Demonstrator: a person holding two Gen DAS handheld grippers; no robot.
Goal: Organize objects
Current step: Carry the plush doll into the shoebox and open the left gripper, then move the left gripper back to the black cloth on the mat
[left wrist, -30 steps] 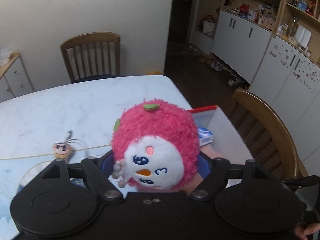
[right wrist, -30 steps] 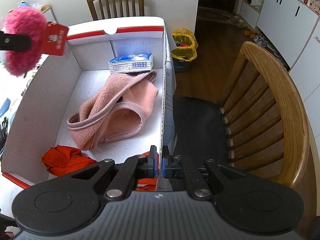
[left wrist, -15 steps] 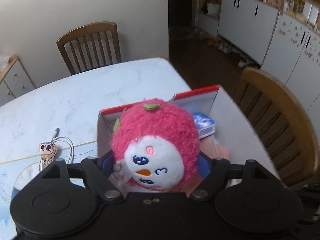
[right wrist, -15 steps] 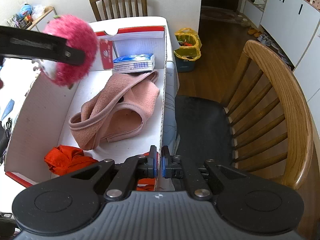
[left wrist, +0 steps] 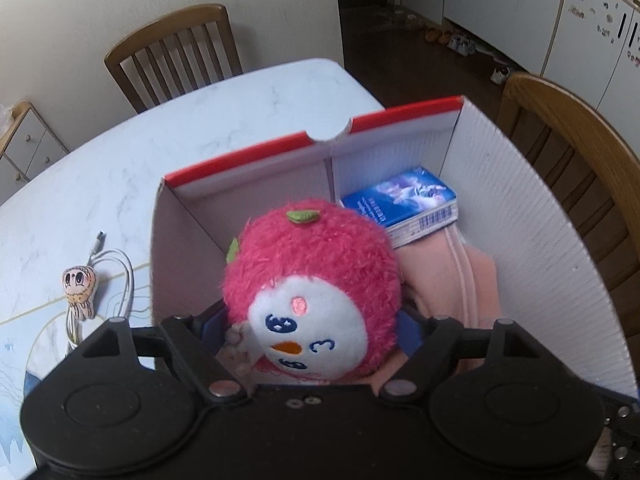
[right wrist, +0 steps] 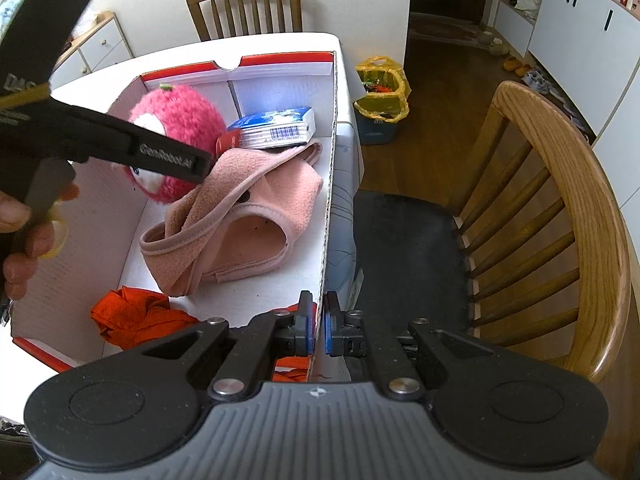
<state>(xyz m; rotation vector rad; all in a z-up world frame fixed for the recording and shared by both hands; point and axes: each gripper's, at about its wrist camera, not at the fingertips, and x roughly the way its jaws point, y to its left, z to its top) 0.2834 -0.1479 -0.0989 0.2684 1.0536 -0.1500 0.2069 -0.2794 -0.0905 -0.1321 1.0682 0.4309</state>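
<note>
Holding the pink plush toy in my left gripper, I have it inside the box, near the far-left corner. My right gripper pinches the box's right wall. 3 things are packed; the cable waits outside.

Box mostly full w/ pink cloth, tissue pack, orange cloth; bare floor along left wall.
</note>
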